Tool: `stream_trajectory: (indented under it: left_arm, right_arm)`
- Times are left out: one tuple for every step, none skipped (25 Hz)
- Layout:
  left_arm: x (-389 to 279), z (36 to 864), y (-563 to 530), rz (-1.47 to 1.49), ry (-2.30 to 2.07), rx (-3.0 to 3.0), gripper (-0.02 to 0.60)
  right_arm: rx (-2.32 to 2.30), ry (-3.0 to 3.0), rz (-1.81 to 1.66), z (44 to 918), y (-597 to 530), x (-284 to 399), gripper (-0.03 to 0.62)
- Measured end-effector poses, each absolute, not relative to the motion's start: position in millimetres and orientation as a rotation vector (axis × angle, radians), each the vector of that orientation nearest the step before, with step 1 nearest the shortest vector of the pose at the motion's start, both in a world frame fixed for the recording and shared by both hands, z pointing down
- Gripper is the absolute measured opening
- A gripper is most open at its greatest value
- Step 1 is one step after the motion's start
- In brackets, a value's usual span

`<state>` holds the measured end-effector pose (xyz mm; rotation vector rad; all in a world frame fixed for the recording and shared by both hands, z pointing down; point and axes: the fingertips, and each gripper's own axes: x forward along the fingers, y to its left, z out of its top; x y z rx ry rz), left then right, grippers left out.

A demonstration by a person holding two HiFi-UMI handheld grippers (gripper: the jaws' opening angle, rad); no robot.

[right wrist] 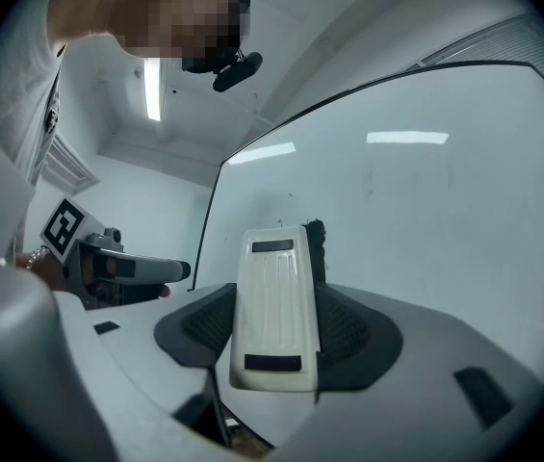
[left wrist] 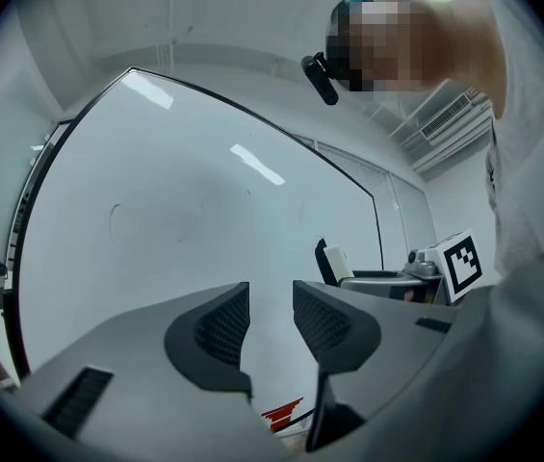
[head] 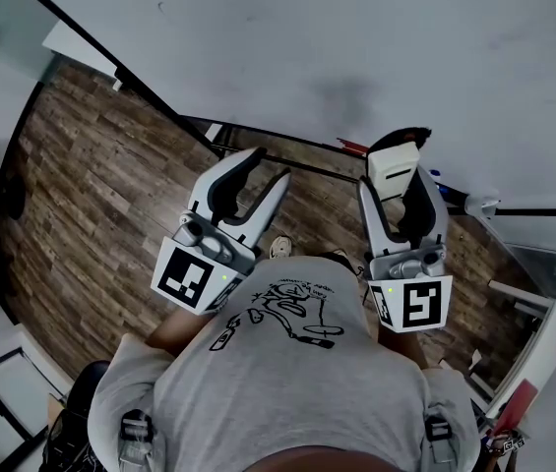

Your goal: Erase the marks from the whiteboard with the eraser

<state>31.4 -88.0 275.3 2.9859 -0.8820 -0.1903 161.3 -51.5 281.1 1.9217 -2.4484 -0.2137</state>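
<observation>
1. R gripper (head: 397, 173): its ribbed black pads are pinched on the eraser (right wrist: 273, 306), a rounded-rect. cream plastic block w/ a grooved back and a dark felt strip along its right edge.
2. Eraser is held lengthwise along the jaws, far end near the whiteboard (head: 356, 47); contact can't be told.
3. L gripper (left wrist: 272, 308): jaws are spread, nothing btwn the mesh-textured pads.
4. Board is glossy white w/ a thin black frame; a faint grey smudge (head: 348, 98) is seen beyond the eraser.

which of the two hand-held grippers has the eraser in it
The right hand-held gripper: its jaws are shut on the cream eraser, while the left hand-held gripper holds nothing, with its jaws standing apart.
</observation>
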Motion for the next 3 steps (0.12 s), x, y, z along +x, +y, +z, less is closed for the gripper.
stream_trajectory:
  left_arm:
    - [29.9,275.8,-87.8,-0.189,-0.885,2.986,0.152]
    - [28.3,276.6,-87.7,-0.188,-0.888,2.985,0.152]
    - [26.8,277.5,-87.6,-0.187,-0.891,2.983,0.152]
  right_arm:
    - [1.922,-2.45,-0.214,281.1,-50.9,159.9,0.259]
    - [1.922,-2.451,-0.215,281.1,-50.2,158.5,0.259]
    - [1.923,-2.452,-0.215,281.1,-49.4,157.0,0.259]
